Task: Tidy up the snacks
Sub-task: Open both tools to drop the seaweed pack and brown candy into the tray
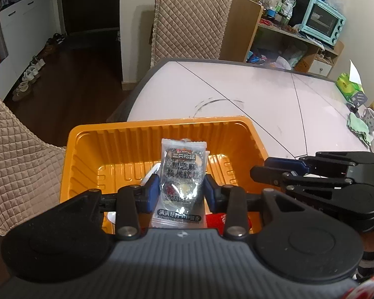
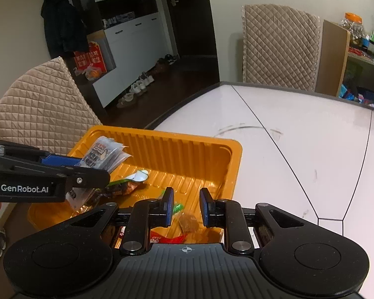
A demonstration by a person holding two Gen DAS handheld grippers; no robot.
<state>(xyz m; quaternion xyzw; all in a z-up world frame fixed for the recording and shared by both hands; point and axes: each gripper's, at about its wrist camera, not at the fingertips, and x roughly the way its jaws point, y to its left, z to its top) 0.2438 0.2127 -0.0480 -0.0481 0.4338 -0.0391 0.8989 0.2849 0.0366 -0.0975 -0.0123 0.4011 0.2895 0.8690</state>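
Placing step under way: left tongs [image 1: 181, 190] grasp a crinkly silver foil snack packet [image 1: 183, 172] by its flat sides, held above the ribbed, glossy orange plastic tray [image 1: 92, 149] on the smooth white tabletop [image 1: 261, 94]. Next move likely calls for lowering and letting go. Right tongs [image 2: 186, 206] sit nearly clenched and empty over the tray's loose wrapped snacks [image 2: 187, 221].

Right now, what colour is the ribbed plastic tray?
Orange ribbed plastic tray; clearest in the right wrist view.
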